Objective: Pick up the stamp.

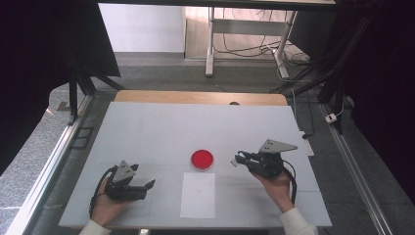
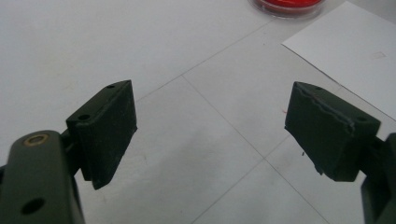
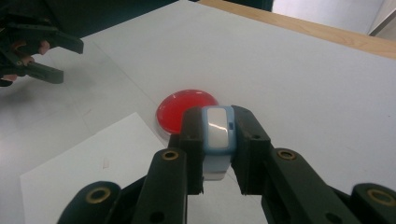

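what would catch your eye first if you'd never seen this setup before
The bright red round dish stands out mid-table on the white table, just beyond a white sheet of paper. Next is the right claw, shut on a small light-blue and white block held close to the dish. The left claw rests open at the table's left, with nothing between its jaws.

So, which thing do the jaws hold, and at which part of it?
The right gripper clamps a small blue-and-white block by its two flat sides. The left gripper holds nothing.
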`<state>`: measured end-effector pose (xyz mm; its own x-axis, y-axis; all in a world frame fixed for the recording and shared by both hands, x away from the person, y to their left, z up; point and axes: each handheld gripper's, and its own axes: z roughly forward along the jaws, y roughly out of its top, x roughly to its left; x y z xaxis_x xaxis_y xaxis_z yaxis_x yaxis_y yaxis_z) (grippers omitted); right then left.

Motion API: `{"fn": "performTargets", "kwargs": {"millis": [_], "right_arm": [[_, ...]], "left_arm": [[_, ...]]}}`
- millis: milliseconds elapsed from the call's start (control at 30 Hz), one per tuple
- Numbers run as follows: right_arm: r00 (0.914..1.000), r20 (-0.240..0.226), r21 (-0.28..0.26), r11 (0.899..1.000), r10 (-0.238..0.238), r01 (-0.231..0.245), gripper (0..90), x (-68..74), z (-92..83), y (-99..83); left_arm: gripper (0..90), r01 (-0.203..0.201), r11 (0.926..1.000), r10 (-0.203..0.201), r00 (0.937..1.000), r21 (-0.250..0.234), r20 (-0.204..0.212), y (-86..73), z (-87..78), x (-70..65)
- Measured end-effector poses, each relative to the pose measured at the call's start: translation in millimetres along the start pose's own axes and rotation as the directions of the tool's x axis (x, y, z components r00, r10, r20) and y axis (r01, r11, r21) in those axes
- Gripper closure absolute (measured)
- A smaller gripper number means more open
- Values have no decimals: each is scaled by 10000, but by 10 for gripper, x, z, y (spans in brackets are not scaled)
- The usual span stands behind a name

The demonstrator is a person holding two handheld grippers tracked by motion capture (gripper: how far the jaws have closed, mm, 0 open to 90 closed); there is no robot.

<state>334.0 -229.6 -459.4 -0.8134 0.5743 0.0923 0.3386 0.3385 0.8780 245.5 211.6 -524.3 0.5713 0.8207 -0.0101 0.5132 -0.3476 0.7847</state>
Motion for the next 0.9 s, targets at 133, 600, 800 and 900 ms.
{"fn": "performTargets", "kwargs": {"millis": [133,600,800,900], "right_arm": [[10000,-35,52,10000,-3,3,755,40,24,14],[9997,-221,2,10000,92,-92,754,155,75,41],[9991,-393,-19,9999,147,-148,754,222,109,34],[9984,-530,-79,9998,199,-203,754,251,123,39]], "left_arm": [[168,16,10000,-16,10000,-50,14,1,-2,7],[168,-107,9999,106,9999,-76,-85,22,16,-22],[169,-106,9999,104,9998,-134,-149,33,2,-37],[168,-110,9998,108,9998,-141,-157,39,5,-40]]}}
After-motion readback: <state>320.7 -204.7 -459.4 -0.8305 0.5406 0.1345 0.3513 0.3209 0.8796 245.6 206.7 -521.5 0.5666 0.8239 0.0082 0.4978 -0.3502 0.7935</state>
